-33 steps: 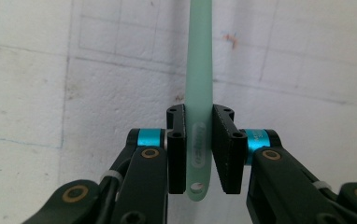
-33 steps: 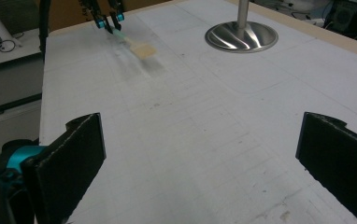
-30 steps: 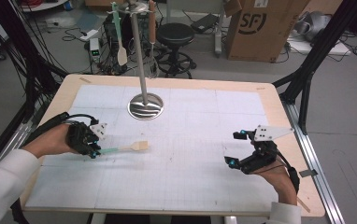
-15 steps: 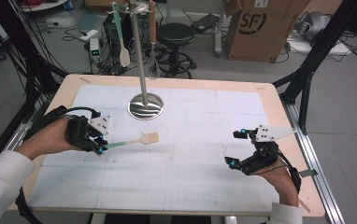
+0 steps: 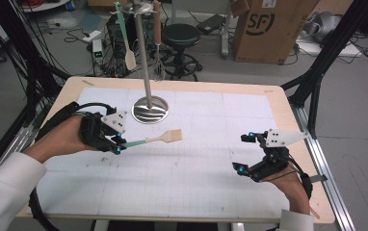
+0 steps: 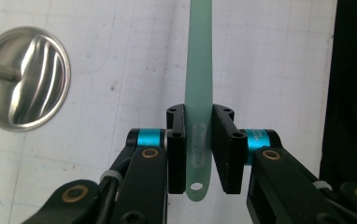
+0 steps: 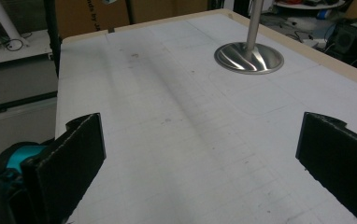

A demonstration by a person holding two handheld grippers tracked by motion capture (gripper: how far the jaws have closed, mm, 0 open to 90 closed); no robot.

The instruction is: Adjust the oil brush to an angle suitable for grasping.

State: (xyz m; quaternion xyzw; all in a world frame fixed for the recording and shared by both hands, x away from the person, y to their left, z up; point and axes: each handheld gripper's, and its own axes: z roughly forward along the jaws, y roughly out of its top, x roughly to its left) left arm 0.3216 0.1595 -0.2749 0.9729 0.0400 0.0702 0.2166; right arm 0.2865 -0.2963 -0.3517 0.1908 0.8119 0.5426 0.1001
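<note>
Across the middle of the scene a wooden-edged table [image 5: 288, 103] is spread with a white gridded mat [image 5: 211, 163]. Toward its far side a steel stand [image 5: 149, 108] is set on a round base, its pole rising to a top from which a pale green spatula [image 5: 125, 36] and a whisk [image 5: 158, 45] with a brown handle are hung. Behind the table a cardboard box [image 5: 266, 29] and a black stool [image 5: 181, 36] are seen on the floor.

At the left of the table the left gripper [image 5: 117, 143] is held above the mat, and its jaws are clenched on the green handle of a spatula [image 5: 160, 138]; the spatula is carried clear of the surface, near the stand's base, with its cream blade pointed toward the table's middle. In the left gripper view the handle's end, with its hanging hole, is seen pinched between the two black pads [image 6: 225, 149].

At the right, well apart from the spatula, the right gripper [image 5: 244, 153] is kept low over the mat with its jaws spread wide and nothing between them.
</note>
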